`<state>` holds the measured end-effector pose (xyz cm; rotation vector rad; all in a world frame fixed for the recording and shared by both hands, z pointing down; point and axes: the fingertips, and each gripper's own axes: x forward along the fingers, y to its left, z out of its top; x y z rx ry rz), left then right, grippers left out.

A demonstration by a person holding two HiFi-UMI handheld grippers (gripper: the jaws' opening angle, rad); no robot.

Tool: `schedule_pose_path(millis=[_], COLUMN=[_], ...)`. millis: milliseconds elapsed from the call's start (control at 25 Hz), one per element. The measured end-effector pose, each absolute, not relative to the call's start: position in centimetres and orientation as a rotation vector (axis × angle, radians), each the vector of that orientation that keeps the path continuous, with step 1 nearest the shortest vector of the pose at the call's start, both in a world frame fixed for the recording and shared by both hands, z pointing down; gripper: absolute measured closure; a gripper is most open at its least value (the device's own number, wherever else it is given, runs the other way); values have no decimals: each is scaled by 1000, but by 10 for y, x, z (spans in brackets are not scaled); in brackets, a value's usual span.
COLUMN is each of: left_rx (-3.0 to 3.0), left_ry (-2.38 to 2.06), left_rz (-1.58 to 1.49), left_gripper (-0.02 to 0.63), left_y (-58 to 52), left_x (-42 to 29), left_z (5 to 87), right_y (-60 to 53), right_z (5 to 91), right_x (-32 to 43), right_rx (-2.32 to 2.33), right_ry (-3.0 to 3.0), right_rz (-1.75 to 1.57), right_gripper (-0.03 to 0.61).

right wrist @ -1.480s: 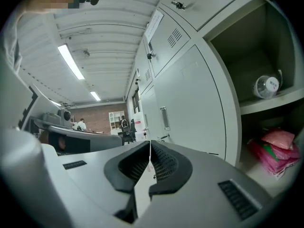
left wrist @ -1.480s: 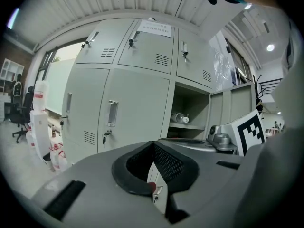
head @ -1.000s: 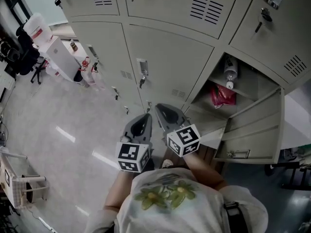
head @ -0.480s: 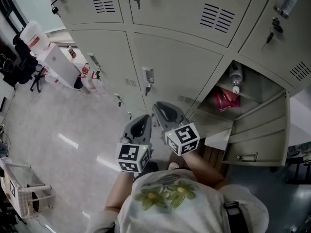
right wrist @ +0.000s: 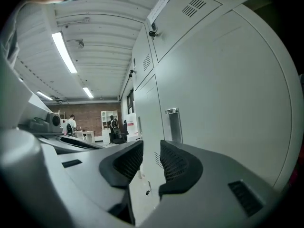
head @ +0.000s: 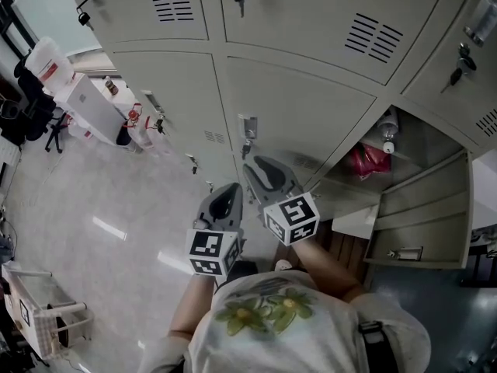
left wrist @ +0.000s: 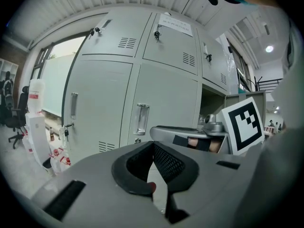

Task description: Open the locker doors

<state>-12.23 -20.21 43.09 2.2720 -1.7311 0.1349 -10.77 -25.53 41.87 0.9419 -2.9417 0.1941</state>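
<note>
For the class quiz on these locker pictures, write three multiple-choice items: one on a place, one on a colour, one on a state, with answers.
1. Where is the red bag? A on the floor; B inside the open locker; C on top of the lockers.
2. What colour are the locker doors? A blue; B black; C pale grey.
3. The door just left of the open locker is: A shut; B wide open; C removed.
Answers: B, it shows inside the compartment whose door hangs open; C, every one is pale grey; A, it sits flush in its frame.

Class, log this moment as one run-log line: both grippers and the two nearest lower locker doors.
left gripper: shut, empty | right gripper: jaws just opened, nothing between | middle lower door: closed | lower right door: open
</note>
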Motion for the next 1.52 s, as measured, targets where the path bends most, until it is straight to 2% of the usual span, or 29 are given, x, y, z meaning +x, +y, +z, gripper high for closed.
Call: schedule_pose_path(millis=[680, 1520], left_rx=[2326, 2311], left_ry=[-1660, -1653], left_rz=[140, 123], left_gripper=[584, 584], left_y=[-227, -232], left_x=[-157, -187], left_z=[437, 445], right_y=[-290, -326], right_z=[422, 427], right_x=[-135, -151], right_rx=[1123, 1320], right_ry=[-2841, -2719], right_rz=[133, 108], right_gripper=[405, 403])
